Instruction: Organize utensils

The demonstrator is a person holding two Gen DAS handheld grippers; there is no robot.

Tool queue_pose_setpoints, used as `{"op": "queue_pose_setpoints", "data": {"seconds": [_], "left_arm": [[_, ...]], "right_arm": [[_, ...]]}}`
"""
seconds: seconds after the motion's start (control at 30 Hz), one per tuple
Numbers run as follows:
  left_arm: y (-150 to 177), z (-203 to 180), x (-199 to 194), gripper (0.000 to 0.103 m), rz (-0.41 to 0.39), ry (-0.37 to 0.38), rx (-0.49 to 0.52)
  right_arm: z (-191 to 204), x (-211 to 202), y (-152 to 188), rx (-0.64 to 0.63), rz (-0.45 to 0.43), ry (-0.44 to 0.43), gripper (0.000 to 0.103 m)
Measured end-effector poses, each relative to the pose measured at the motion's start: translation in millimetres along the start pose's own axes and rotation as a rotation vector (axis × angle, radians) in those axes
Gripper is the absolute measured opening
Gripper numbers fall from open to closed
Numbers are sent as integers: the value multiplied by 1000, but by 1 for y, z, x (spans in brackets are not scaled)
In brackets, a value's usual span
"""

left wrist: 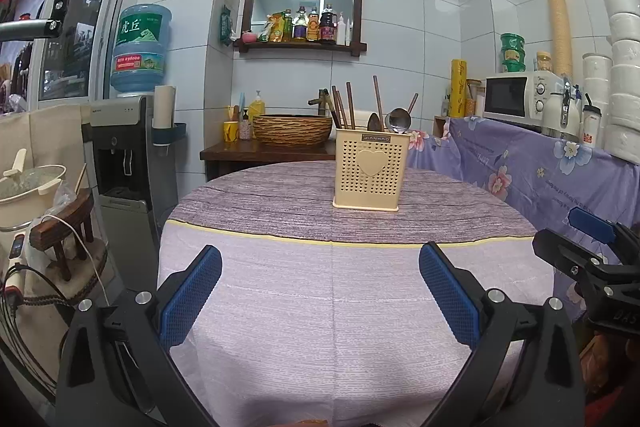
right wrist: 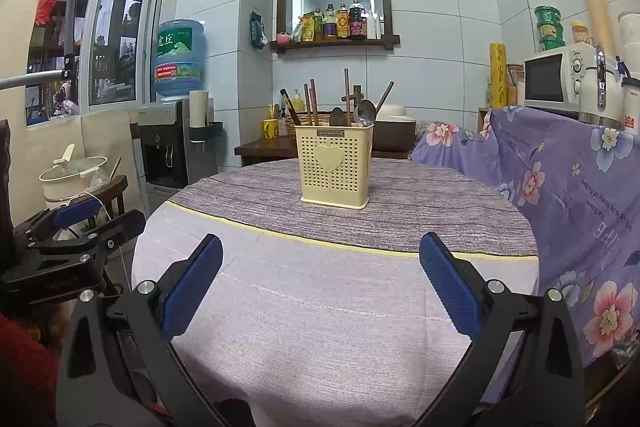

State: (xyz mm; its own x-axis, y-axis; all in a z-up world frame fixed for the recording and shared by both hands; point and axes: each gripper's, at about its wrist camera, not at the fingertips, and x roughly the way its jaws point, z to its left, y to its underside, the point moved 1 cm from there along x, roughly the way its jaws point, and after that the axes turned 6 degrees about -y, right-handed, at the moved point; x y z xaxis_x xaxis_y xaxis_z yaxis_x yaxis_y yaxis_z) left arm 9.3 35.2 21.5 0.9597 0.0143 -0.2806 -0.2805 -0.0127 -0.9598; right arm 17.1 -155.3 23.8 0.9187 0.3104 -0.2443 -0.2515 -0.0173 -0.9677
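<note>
A cream perforated utensil holder [left wrist: 370, 173] [right wrist: 335, 165] with a heart on its front stands upright on the far half of the round table [left wrist: 320, 299] [right wrist: 320, 291]. Several wooden chopsticks [left wrist: 349, 105] [right wrist: 313, 105], a dark spoon [left wrist: 373, 122] [right wrist: 337, 116] and a metal ladle [left wrist: 398, 119] [right wrist: 365, 113] stick out of it. My left gripper [left wrist: 320, 259] is open above the table's near edge, with nothing between its fingers. My right gripper [right wrist: 320, 247] is open too, likewise empty, well short of the holder. Each gripper shows at the edge of the other's view.
A floral purple cloth [left wrist: 540, 171] [right wrist: 560, 179] covers a counter on the right, with a microwave [left wrist: 516, 95] [right wrist: 560, 77] on it. A water dispenser [left wrist: 132, 155] [right wrist: 172, 143] stands at left. Behind the table is a wooden stand with a woven basin [left wrist: 292, 129]. A pot [left wrist: 28, 187] sits at left.
</note>
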Motion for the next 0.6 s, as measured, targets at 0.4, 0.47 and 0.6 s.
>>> {"op": "queue_pose_setpoints", "data": {"seconds": [0.4,0.47,0.6], "left_arm": [[1,-1,1,98,-1,3,3],[2,0,1,98,-5,5,4],[3,-1,2,98,2,2,10]], "right_arm": [[0,3,3,5,8,3,97],[0,4,4,7,9,6,97],[0,3,5,11,9,9,97]]}}
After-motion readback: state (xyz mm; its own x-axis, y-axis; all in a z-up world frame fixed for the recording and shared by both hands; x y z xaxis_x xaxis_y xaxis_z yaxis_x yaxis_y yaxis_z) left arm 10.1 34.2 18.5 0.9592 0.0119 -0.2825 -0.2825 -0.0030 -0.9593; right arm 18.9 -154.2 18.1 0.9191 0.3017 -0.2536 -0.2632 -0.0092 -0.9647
